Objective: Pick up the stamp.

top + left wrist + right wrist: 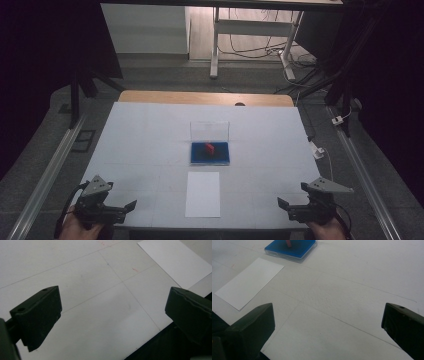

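A blue ink pad (210,153) lies in a clear case with its lid standing open (209,131), mid-table; a small red stamp (209,148) sits on it. In the right gripper view the blue pad (291,248) and the red stamp (288,243) lie at the top left. A white sheet of paper (203,194) lies just in front of the pad, and the same sheet (249,282) (175,261) lies off to one side in each gripper view. My left gripper (129,210) rests at the near left corner, open and empty (112,312). My right gripper (283,207) rests at the near right, open and empty (328,322).
The table (150,135) is covered in a white sheet with faint grid lines. A wooden edge (205,98) runs along its far side. Metal rails (55,165) flank the table. A desk frame and cables (260,45) stand beyond it.
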The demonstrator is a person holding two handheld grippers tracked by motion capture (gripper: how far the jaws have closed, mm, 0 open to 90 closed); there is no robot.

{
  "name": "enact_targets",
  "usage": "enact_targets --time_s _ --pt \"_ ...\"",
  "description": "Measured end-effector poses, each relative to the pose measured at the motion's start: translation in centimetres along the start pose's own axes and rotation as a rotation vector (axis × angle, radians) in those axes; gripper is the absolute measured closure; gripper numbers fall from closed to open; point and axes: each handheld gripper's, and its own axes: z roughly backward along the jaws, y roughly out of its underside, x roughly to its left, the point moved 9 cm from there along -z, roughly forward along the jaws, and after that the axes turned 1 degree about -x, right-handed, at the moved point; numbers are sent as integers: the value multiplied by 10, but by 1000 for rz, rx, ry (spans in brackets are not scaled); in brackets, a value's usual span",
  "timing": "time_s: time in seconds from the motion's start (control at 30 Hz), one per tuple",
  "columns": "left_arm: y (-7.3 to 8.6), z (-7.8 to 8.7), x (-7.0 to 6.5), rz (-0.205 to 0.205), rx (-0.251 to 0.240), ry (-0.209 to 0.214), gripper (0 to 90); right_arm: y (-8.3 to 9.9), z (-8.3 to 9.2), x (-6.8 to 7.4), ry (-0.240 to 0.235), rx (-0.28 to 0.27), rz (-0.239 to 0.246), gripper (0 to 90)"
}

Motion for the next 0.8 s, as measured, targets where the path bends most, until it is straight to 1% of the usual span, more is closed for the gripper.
enact_targets --time_s 0.1,0.2,0.23,0.5,0.6,0.63,0.67,0.73,0.8 --pt "0 -1 0 -4 9 -10 13 0 0 1 -1 3 4 0" --pt "0 -1 0 -6 11 -6 12 1 0 1 -3 9 10 0" --pt "0 -1 -1 -6 11 2 12 1 0 1 -3 10 11 0" --pt "-1 -2 0 2 25 -5 7 1 -1 1 -4 15 10 0" --pt "-6 -2 -5 -17 22 6 8 1 -1 1 -2 14 0 0" --pt "-7 -3 -6 -25 20 16 8 1 -1 0 -2 16 -1 0" --pt "-7 -3 -6 -25 20 16 9 1 -1 0 -2 16 -2 0" --pt "-10 -7 -9 -52 24 40 18 1 -1 0 -3 16 -3 0" --pt "-10 -7 -10 -56 26 43 21 1 -1 0 -5 17 -2 0"
